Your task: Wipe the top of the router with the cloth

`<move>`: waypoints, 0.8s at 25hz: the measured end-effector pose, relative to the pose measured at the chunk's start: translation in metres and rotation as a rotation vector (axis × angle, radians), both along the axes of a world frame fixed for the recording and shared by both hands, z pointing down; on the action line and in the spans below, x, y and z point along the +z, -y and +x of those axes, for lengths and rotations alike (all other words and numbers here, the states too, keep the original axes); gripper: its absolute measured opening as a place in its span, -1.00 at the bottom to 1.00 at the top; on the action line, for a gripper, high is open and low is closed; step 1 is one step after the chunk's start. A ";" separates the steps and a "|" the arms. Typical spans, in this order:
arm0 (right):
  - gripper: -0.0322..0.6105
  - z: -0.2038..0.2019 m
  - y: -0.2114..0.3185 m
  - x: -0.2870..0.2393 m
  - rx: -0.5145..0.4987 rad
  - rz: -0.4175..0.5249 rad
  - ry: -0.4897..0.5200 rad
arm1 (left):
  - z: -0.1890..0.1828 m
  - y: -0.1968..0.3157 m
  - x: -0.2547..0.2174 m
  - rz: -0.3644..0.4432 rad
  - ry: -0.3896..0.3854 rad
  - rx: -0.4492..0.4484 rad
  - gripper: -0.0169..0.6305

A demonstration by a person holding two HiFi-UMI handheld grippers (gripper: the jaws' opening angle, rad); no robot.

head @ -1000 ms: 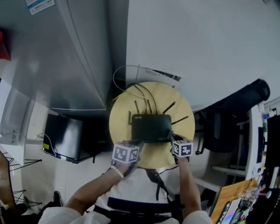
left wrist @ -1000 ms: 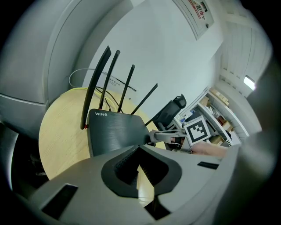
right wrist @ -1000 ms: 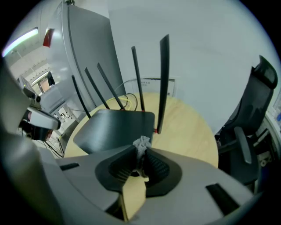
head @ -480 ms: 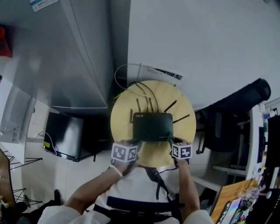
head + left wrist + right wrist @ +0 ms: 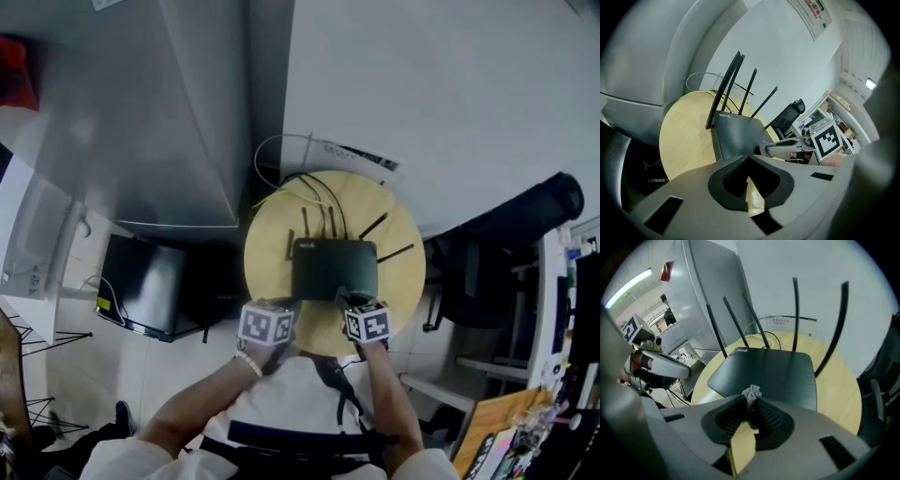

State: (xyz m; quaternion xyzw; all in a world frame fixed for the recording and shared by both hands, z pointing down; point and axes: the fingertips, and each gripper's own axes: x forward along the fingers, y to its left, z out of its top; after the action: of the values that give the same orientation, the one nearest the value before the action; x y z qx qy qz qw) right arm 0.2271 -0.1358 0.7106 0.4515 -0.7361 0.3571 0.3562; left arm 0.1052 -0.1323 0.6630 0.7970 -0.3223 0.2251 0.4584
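Router: The black router (image 5: 335, 267) lay flat near the middle of the round wooden table (image 5: 403, 281), its long side facing me.
Antennas: Its thin black antennas (image 5: 836, 324) stood up along the far side and the right end, some of them tilted outward.
Right hand-held gripper: My right hand-held gripper (image 5: 751, 400) was at the router's near edge, towards its right half, with the jaws pinched together on the cloth.
Cloth: The cloth (image 5: 751, 392) was a small pale crumpled wad. It poked up past the jaw tips, just over the router's dark top. I could not tell whether it touched the surface.
Left hand-held gripper: My left hand-held gripper (image 5: 748, 159) sat at the router's near left corner, close to the table's near edge. Its jaws were brought together with nothing between them. I could not tell whether the tips touched the casing.
Cables: Dark and yellow cables (image 5: 314, 192) ran from the router's far side to the table's far edge.
Marker cubes: The two cubes (image 5: 266, 325) sat side by side over the table's near edge.
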 end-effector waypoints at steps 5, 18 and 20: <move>-0.70 -0.037 0.004 -0.003 -0.069 -0.009 0.009 | -0.012 -0.002 0.003 0.001 0.016 -0.015 -0.95; -0.70 -0.122 0.007 -0.002 -0.249 -0.023 0.043 | -0.028 -0.009 0.007 -0.001 0.032 -0.048 -0.95; -0.70 -0.128 0.008 -0.004 -0.269 -0.018 0.046 | -0.029 -0.009 0.007 -0.003 0.031 -0.052 -0.95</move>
State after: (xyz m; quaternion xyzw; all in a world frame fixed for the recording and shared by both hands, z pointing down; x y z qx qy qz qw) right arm 0.0993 -0.1442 0.7066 0.3372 -0.7946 0.3229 0.3880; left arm 0.0763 -0.1232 0.6705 0.7839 -0.3499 0.2259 0.4605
